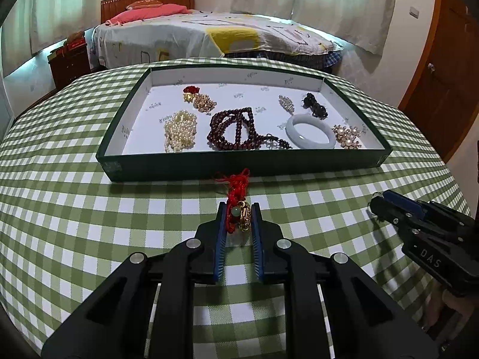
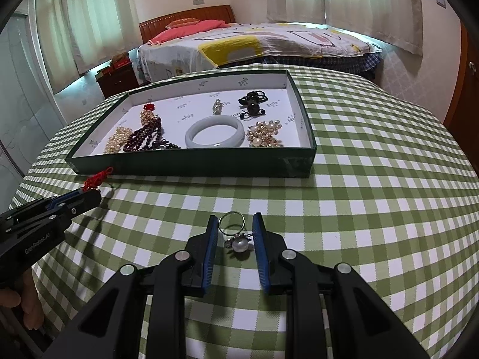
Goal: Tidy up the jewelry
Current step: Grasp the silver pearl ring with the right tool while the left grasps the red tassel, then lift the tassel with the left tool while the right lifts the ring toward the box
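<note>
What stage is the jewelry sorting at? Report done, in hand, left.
Done: pearl strands, dark red beads, a pale bangle and smaller pieces lie in the green tray.
In hand: the left tongs flank a red-corded gold charm.
Left: the pearl ring on the tablecloth, between the open right tongs.

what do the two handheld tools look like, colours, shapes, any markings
Both tools match: matte black angular linkage arms with round silver pivot bolts, and two flat fingers faced with ribbed blue pads. The left tool shows white "GenRobot.AI" lettering on its side in the right wrist view; the right tool shows white "DAS" lettering in the left wrist view. No cables are visible. A bare hand shows behind the left tool, sleeve unseen.
</note>
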`<state>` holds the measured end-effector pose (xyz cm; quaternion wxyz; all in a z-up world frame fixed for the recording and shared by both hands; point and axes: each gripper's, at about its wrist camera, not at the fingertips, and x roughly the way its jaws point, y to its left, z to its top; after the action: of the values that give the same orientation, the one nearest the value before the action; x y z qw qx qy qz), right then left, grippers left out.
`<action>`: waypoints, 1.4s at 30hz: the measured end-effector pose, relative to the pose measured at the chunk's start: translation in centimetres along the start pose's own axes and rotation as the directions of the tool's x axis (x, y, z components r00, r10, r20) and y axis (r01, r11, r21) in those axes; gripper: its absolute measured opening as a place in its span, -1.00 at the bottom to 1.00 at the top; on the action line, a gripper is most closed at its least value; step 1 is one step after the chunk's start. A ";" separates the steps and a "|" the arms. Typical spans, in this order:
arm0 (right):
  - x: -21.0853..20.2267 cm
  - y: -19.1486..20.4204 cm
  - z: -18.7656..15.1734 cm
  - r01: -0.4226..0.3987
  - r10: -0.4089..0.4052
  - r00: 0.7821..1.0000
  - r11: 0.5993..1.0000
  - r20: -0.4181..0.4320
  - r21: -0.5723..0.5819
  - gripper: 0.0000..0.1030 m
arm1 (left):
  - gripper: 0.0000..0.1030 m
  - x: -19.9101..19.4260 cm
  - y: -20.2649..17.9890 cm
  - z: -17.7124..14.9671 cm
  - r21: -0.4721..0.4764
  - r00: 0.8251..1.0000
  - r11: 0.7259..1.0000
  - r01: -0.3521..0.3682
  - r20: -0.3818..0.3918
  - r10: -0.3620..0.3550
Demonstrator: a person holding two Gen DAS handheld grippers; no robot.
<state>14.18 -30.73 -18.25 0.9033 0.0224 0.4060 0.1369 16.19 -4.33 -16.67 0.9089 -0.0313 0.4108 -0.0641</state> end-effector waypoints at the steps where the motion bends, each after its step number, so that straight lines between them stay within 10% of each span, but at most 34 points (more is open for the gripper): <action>1: -0.1 0.1 0.0 -0.001 0.001 1.000 1.000 0.002 -0.003 -0.54 | -0.70 -0.1 -0.1 0.0 0.004 1.000 1.000 -0.002 0.004 0.002; 16: -0.3 0.4 -0.1 -0.001 0.001 1.000 1.000 0.003 -0.003 -0.73 | -0.70 -0.7 0.2 -0.2 0.009 1.000 1.000 -0.017 0.016 0.017; 42: 0.5 1.2 0.4 0.008 -0.009 0.999 0.998 -0.032 -0.054 -0.47 | -0.70 -0.2 0.6 -0.5 -0.010 1.000 1.000 -0.006 -0.001 0.006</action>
<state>14.45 -29.39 -18.15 0.8975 -0.0061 0.4166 0.1445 15.77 -3.68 -16.92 0.9087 -0.0347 0.4117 -0.0593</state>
